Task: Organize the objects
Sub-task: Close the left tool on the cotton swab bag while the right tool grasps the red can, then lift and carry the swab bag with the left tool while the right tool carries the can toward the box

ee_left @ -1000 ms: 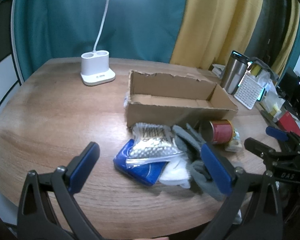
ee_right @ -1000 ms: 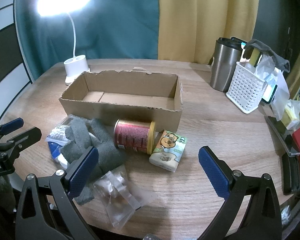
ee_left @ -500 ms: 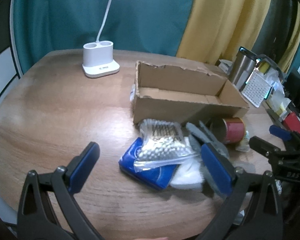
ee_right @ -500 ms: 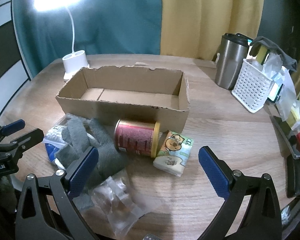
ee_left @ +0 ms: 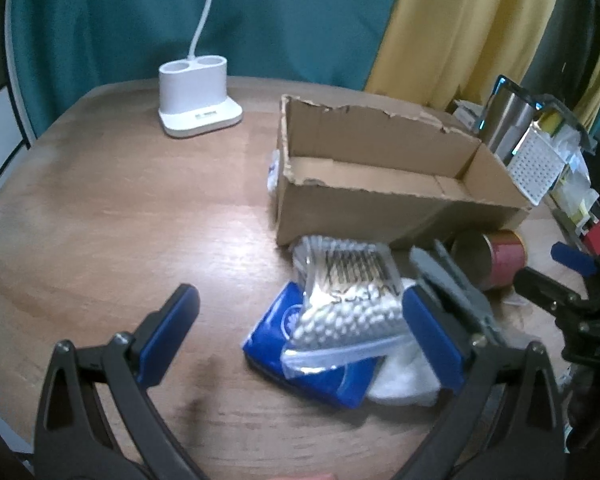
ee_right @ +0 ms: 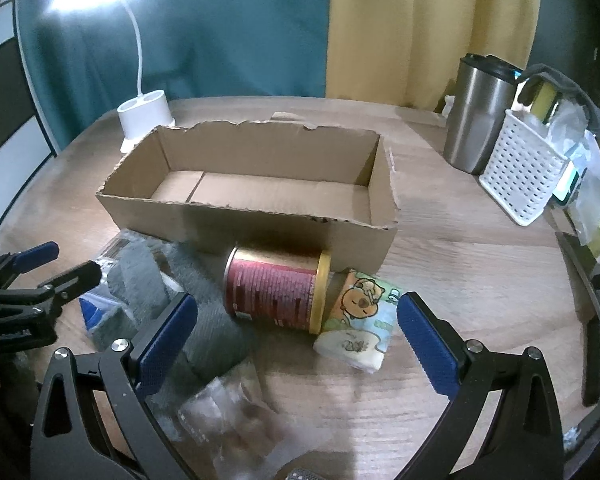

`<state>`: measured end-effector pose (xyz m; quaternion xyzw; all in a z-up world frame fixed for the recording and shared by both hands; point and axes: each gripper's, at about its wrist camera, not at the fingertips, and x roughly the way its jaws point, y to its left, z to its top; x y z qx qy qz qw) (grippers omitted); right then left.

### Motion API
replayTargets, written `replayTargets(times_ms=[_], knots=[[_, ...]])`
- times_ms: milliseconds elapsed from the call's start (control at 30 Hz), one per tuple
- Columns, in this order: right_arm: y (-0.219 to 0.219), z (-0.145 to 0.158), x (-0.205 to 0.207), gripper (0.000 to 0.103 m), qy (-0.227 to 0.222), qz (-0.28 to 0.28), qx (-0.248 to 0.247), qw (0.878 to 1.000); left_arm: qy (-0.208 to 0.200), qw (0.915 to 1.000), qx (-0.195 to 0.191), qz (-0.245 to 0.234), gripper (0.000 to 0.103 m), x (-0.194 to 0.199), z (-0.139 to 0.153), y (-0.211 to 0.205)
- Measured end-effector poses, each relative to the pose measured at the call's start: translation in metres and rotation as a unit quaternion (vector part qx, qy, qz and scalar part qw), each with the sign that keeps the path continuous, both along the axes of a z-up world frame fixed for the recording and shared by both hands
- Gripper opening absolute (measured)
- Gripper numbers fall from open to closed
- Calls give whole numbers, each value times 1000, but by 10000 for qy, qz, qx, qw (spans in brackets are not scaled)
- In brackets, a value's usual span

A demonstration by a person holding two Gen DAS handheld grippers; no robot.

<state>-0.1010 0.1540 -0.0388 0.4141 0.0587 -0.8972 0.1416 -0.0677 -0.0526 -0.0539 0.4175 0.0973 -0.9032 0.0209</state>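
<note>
Near desk's front edge | red cylindrical metal can [ee_right: 276,294] on its side: stiff, may roll, grip across body | right claw [ee_right: 296,338] wide | left claw [ee_left: 300,334] wide

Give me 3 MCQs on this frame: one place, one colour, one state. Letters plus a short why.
1. Where does the red can lie?
A. inside the cardboard box
B. on the table in front of the cardboard box
C. in the white basket

2. What colour is the packet under the bag of cotton swabs?
A. blue
B. green
C. orange

3. What state is the cardboard box in?
A. closed
B. open and empty
C. open and full

Answers:
1 B: the can is on its side against the box's front wall.
2 A: the left wrist view shows blue wrapping below the clear bag.
3 B: only bare cardboard floor shows inside.
</note>
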Motion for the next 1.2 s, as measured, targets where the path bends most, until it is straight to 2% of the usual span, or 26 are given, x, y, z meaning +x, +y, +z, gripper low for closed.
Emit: replayTargets(times_ms=[600,633,700,767,833,933,967,1200], knots=[[-9,-7,-21,102,-191,246,-203,9993,-346,9990,-125,-244,102,-31,-13,14],[-9,-8,-21,101,-204,256,-203,9993,-347,9990,-123,-251,102,-31,-13,14],[-9,-11,-22,88,-249,267,-214,9991,-319,9990,-134,-277,101,-30,-13,15],[-10,-15,-25,84,-352,295,-221,9987,-299,9987,-44,-399,86,-29,-12,16],[-10,-16,-24,83,-382,313,-233,9985,-303,9983,31,-503,77,-28,-11,19],[-11,-16,-23,73,-378,362,-257,9983,-309,9975,89,-633,61,-28,-10,24],[-11,-17,-23,69,-375,361,-238,9984,-288,9974,85,-648,59,-27,-9,25],[-7,-14,-16,68,-310,389,-286,9984,-199,9970,159,-728,54,-21,-2,29]])
